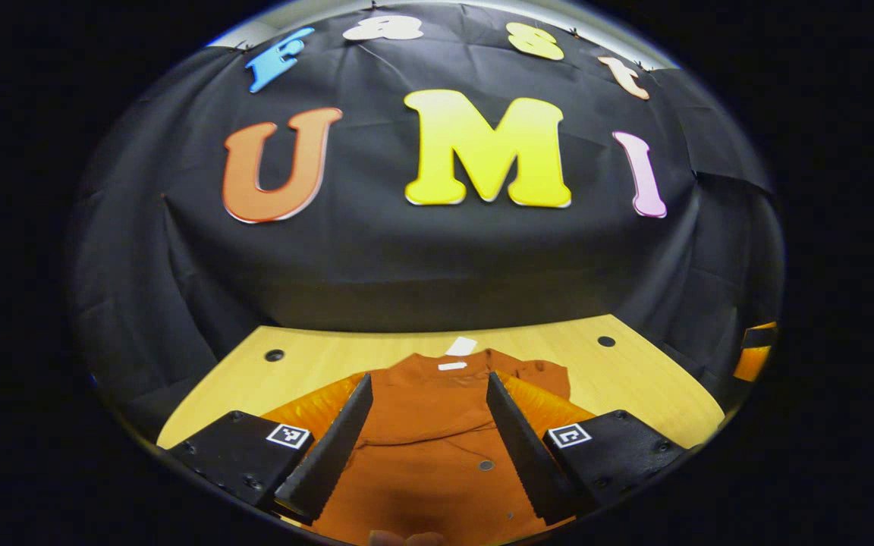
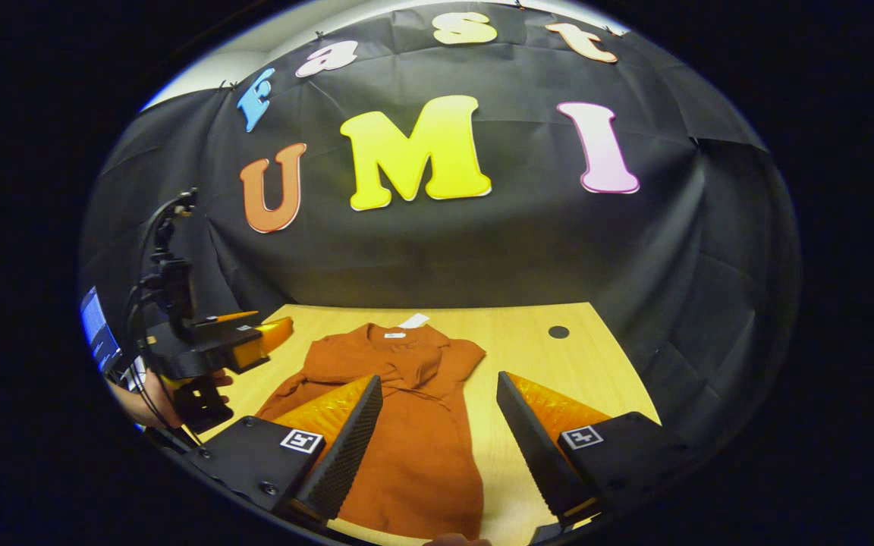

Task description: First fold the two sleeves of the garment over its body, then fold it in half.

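A rust-orange garment (image 1: 425,447) lies flat on the wooden table (image 1: 634,387), its collar with a white label at the far end. My left gripper (image 1: 428,379) hovers open over the garment's body, one finger on each side of its middle. In the right gripper view the garment (image 2: 414,432) stretches toward me, its right sleeve (image 2: 456,356) bunched up by the shoulder and its left sleeve (image 2: 289,394) trailing out to the lower left. My right gripper (image 2: 438,379) is open above the garment's right edge. The left gripper (image 2: 270,335), held by a hand (image 2: 152,402), floats at the table's left side.
Bare wood (image 2: 558,371) lies to the right of the garment. Round holes mark the tabletop (image 1: 275,355) (image 1: 606,341) (image 2: 558,331). A white tag (image 2: 414,321) sits by the collar. The black cloth wall rises behind the table's far edge. A screen (image 2: 95,334) glows at the far left.
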Demonstrator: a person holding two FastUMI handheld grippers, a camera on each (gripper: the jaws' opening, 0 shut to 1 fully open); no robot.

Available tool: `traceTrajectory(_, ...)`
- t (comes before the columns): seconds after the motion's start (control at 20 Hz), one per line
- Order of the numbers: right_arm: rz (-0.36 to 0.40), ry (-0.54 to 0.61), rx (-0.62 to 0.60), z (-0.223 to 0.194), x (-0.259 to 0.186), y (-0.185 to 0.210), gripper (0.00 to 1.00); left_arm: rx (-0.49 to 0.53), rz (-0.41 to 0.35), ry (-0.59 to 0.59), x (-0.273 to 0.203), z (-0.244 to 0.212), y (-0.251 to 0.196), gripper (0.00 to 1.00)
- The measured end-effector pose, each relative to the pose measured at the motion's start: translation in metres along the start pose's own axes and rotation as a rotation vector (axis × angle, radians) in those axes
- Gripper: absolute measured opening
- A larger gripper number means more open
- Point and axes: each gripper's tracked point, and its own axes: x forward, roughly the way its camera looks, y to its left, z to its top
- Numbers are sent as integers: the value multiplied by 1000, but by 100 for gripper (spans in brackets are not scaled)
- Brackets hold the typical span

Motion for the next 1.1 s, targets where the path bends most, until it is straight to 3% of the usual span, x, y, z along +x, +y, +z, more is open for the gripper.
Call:
traceTrajectory(0.05,6,-1,-5,0,0,7,98,3,16,-10,-13,-1,12,98)
traceTrajectory(0.2,13,2,-21,-6,0,21,98,-36,35,-7,-45,-11,33,97)
traceTrajectory(0.25,13,5,-27,-8,-3,23,94,-46,39,-4,-53,-16,38,98)
traceTrajectory(0.3,11,3,-31,-9,-5,26,98,-54,40,-3,-62,-20,43,98)
traceTrajectory(0.5,-7,25,-50,-20,-12,26,98,-27,29,2,-78,-33,53,98)
traceTrajectory(0.65,-16,98,-34,-47,-20,16,98,-43,1,94,-88,-68,64,98)
traceTrajectory(0.85,-75,255,-15,-114,-37,-23,98,-42,-1,271,-113,-141,102,98)
traceTrajectory(1.1,-143,421,69,-194,-55,-50,98,-42,-67,452,-153,-217,120,98)
